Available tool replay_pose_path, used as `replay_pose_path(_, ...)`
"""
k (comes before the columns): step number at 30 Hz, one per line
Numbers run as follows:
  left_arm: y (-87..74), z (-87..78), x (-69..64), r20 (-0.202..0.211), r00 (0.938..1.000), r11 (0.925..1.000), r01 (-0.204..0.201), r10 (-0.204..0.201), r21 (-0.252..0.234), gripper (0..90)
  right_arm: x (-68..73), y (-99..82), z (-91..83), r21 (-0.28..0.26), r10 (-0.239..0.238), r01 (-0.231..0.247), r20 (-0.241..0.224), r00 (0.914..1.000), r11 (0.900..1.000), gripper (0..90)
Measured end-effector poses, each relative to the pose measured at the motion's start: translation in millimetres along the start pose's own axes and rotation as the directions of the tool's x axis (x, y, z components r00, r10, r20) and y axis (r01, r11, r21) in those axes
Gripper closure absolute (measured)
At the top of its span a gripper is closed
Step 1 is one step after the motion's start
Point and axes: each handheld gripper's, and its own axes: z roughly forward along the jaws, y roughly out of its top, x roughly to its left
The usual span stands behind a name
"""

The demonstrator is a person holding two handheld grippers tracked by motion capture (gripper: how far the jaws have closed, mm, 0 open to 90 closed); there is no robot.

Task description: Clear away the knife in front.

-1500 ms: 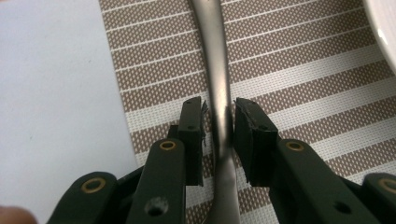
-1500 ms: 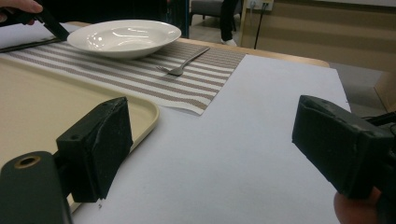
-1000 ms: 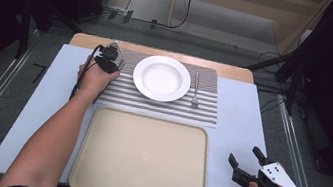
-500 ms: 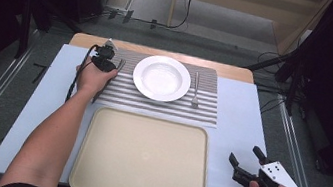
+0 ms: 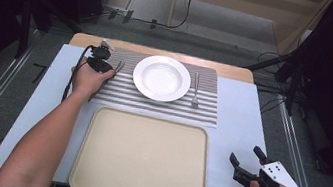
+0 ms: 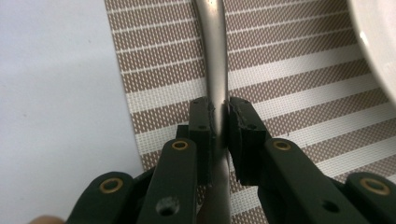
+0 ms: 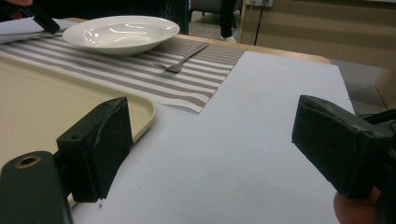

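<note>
A white plate (image 5: 162, 77) sits on a striped placemat (image 5: 163, 104), with a fork (image 5: 195, 94) to its right. Left of the plate lies a metal utensil (image 5: 119, 67). My left gripper (image 5: 109, 70) reaches it from the near left. In the left gripper view its pads press both sides of the utensil's handle (image 6: 215, 56), so the left gripper (image 6: 218, 112) is shut on it just above the mat. My right gripper (image 5: 245, 155) is held over the white sheet at the near right. Its jaws stand wide apart, and the right gripper (image 7: 210, 135) has nothing between them.
A large beige tray (image 5: 91, 172) lies in front of the placemat, its rim (image 7: 144, 112) close to the right gripper's left jaw. A white sheet (image 5: 242, 115) covers the table. The plate's edge (image 6: 378, 42) lies just right of the held utensil.
</note>
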Motion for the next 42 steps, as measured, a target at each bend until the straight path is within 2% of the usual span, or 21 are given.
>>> replay_pose_path(4, -4.0, 2.0, -0.8, -0.001, 0.9999, 0.9997, -0.017, 0.017, -0.016, 78.4, -0.3, -0.2, -0.5, 0.0, -0.001, 0.001, 0.002, 1.0, 1.0, 12.9)
replay_pose_path(7, -5.6, 0.2, -5.9, -0.041, 0.9969, 0.9976, -0.068, 0.067, -0.011, 77.9, -0.7, -0.4, 0.0, -0.001, 0.0, 0.0, 0.001, 1.0, 1.0, 12.9)
replay_pose_path(10, -7.7, -1.5, -8.5, -0.046, 0.9947, 0.9957, -0.092, 0.092, 0.014, 74.5, -0.4, -0.4, 0.3, 0.001, -0.001, 0.001, 0.001, 1.0, 1.0, 12.9)
replay_pose_path(11, -8.5, -1.9, -9.5, -0.049, 0.9931, 0.9941, -0.106, 0.107, 0.025, 73.1, -0.5, -0.4, 0.3, 0.001, -0.001, 0.001, 0.001, 1.0, 1.0, 12.9)
replay_pose_path(13, -9.9, -3.4, -11.9, -0.085, 0.9891, 0.9923, -0.116, 0.12, 0.042, 72.8, -0.5, -0.4, 0.4, 0.001, 0.0, 0.0, 0.001, 1.0, 1.0, 12.9)
replay_pose_path(16, -11.2, -3.3, -15.4, -0.103, 0.9834, 0.9882, -0.144, 0.149, 0.051, 74.2, 0.3, -0.1, 0.2, 0.002, -0.001, 0.001, 0.002, 1.0, 1.0, 12.9)
replay_pose_path(20, -8.4, -2.9, -15.5, -0.105, 0.9853, 0.9898, -0.129, 0.135, 0.06, 77.8, 0.8, 0.0, 0.1, 0.001, -0.005, 0.005, 0.002, 1.0, 1.0, 12.9)
replay_pose_path(21, -7.6, -2.6, -16.3, -0.11, 0.9839, 0.989, -0.135, 0.141, 0.061, 77.8, 0.8, 0.0, 0.1, 0.001, -0.005, 0.005, 0.002, 1.0, 1.0, 12.9)
replay_pose_path(22, -6.2, -1.9, -17.1, -0.11, 0.9818, 0.9873, -0.149, 0.154, 0.055, 77.3, 0.8, 0.0, -0.2, 0.001, -0.003, 0.003, 0.003, 1.0, 1.0, 12.9)
replay_pose_path(23, -4.0, -2.0, -17.9, -0.116, 0.9811, 0.9874, -0.151, 0.155, 0.047, 72.8, 0.7, 0.1, -0.4, 0.001, -0.001, 0.001, 0.003, 1.0, 1.0, 12.9)
replay_pose_path(25, 1.2, -2.8, -18.4, -0.115, 0.9836, 0.9903, -0.139, 0.139, 0.014, 69.5, -0.2, -0.4, 0.1, 0.002, -0.001, 0.001, 0.003, 1.0, 1.0, 12.9)
replay_pose_path(27, 6.8, -0.6, -18.2, -0.129, 0.9812, 0.9896, -0.142, 0.144, 0.023, 69.6, -0.8, -0.8, 0.7, 0.003, -0.001, 0.001, 0.004, 1.0, 1.0, 12.9)
replay_pose_path(29, 10.8, 3.3, -16.5, -0.12, 0.9837, 0.9908, -0.131, 0.134, 0.035, 70.1, -0.9, -0.8, 0.8, 0.003, -0.001, 0.001, 0.004, 1.0, 1.0, 12.9)
replay_pose_path(33, 11.3, 9.9, -15.0, -0.097, 0.9857, 0.9905, -0.137, 0.138, 0.017, 70.3, -1.8, -1.1, 0.3, 0.003, 0.002, -0.002, 0.004, 1.0, 1.0, 12.9)
replay_pose_path(39, 10.8, 11.2, -16.7, -0.114, 0.984, 0.9906, -0.136, 0.137, 0.014, 71.3, -3.0, -1.3, -0.2, 0.002, 0.004, -0.004, 0.005, 1.0, 1.0, 12.9)
replay_pose_path(42, 12.0, 11.2, -17.3, -0.117, 0.9862, 0.993, -0.115, 0.117, 0.026, 71.5, -2.9, -1.3, -0.1, 0.002, 0.002, -0.002, 0.006, 1.0, 1.0, 12.9)
